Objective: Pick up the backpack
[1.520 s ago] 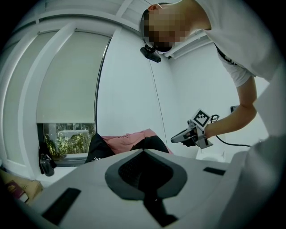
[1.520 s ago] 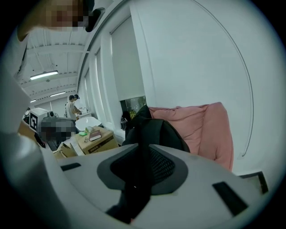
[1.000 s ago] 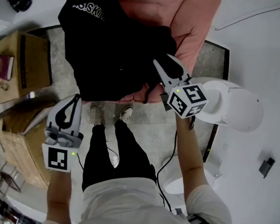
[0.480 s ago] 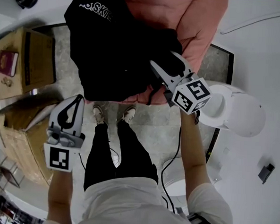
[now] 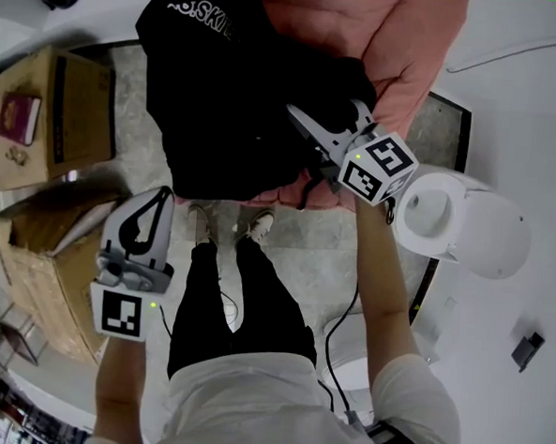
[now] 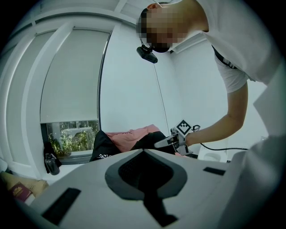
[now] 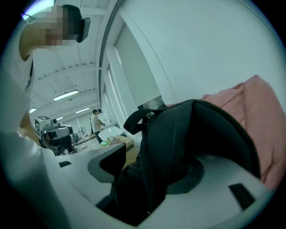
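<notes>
Backpack [image 5: 229, 101], black, slumped on a pink quilt [image 5: 401, 46] at the top of the head view, just beyond the person's shoes. Lay with its long axis seemingly on a slant across that view: white lettering [image 5: 204, 15] at the far-left end, the other end pointing down and right toward the right hand-held gripper [image 5: 324, 108]. Stretched the same way in the left gripper view, lettered end at the left, opposite end beside that same gripper. Rested flat rather than upright, sagging over the quilt's folds. Right hand-held gripper: pushed in at the backpack's near right side, jaws spread wide and just finished opening. Black strap [image 7: 178, 147] arched up between those jaws in the right gripper view, with more dark fabric low in the gap; gripped nothing, pads not pressing on the strap. Could not tell whether either jaw brushed the fabric. Left hand-held gripper [image 5: 159, 198]: held well apart from the backpack, over the grey floor [image 5: 296, 232] at the person's left side, jaws closed together with nothing between them. Cardboard box [image 5: 78, 110] off to the left, with a red booklet [image 5: 19, 118] on another box beside it. White round object [image 5: 475, 228] at the right, near the quilt's edge.
</notes>
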